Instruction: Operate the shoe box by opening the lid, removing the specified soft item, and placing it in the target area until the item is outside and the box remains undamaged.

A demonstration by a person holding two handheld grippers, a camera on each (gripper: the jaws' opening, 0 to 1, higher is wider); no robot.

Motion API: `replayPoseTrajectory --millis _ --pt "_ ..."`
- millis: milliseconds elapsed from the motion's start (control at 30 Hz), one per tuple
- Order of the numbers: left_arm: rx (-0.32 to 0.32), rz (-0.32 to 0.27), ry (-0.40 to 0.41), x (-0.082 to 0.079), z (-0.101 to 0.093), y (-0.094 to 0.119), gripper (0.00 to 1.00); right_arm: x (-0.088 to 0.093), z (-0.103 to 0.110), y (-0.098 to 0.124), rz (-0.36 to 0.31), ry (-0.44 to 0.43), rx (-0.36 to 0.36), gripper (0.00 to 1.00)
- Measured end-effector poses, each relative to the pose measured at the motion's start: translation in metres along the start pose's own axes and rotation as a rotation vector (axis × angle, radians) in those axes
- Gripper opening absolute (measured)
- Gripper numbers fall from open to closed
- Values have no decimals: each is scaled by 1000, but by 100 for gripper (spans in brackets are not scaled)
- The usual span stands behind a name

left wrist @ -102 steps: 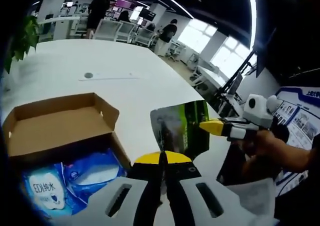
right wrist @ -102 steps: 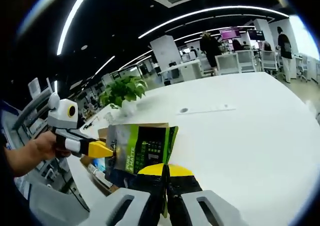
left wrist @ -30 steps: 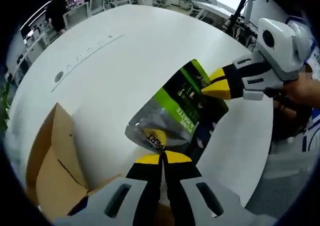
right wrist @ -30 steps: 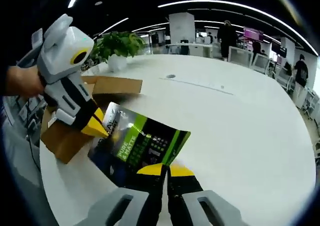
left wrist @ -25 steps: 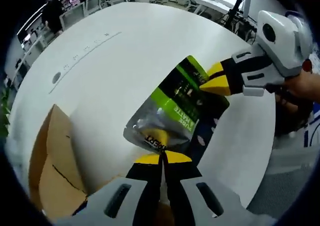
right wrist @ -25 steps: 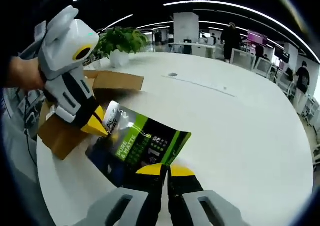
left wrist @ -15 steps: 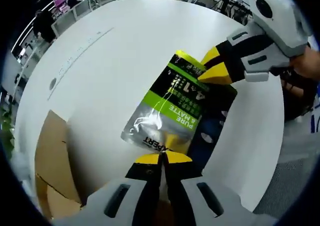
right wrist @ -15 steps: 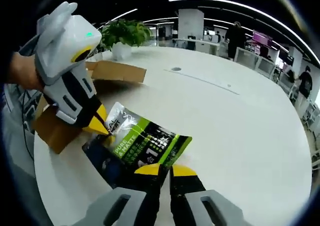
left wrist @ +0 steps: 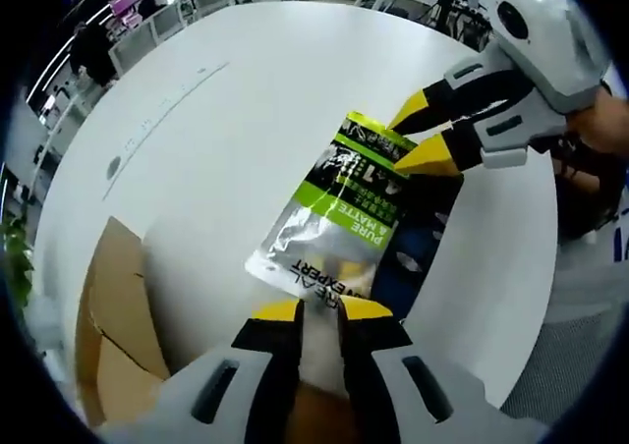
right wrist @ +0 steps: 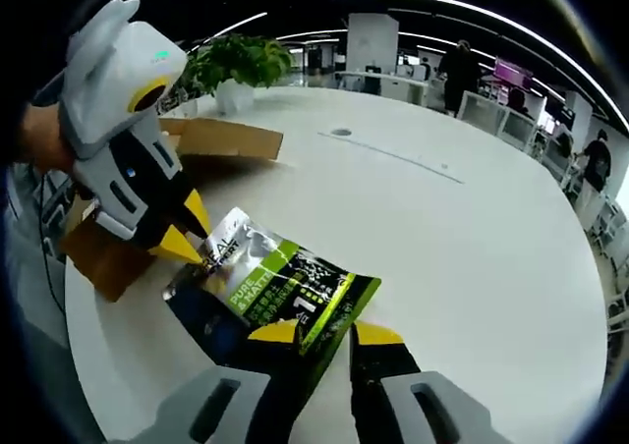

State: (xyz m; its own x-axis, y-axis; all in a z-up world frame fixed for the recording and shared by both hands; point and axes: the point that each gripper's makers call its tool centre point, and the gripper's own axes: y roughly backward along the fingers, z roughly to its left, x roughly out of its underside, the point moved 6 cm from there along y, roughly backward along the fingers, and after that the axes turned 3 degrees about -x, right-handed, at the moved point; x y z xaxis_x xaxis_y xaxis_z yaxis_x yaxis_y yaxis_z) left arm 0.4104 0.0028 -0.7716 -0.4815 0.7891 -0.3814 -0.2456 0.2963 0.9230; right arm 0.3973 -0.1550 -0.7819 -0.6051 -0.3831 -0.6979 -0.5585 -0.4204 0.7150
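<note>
Left tongs [left wrist: 319, 308], jaws parted, released, with the pouch [left wrist: 339, 224] edge lying between the yellow tips. Right tongs [right wrist: 319, 332], likewise parted, released at the pouch's [right wrist: 275, 285] opposite end. Pouch: green, black and silver, lying flat on the white worktop [left wrist: 246, 120], outside the box [left wrist: 113, 326]. Box: brown cardboard, flaps up, beside the pouch near the worktop [right wrist: 472, 238] edge. Plant [right wrist: 236, 66]: potted, beyond the box [right wrist: 187, 184].
</note>
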Motion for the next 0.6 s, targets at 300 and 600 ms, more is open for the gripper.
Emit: replayPoseTrajectory --millis 300,600 --pt "70 -53 92 -4 -9 17 25 -11 3 14 -23 0 14 26" --pt "41 -94 115 1 -3 37 32 -21 13 35 -50 17 18 29"
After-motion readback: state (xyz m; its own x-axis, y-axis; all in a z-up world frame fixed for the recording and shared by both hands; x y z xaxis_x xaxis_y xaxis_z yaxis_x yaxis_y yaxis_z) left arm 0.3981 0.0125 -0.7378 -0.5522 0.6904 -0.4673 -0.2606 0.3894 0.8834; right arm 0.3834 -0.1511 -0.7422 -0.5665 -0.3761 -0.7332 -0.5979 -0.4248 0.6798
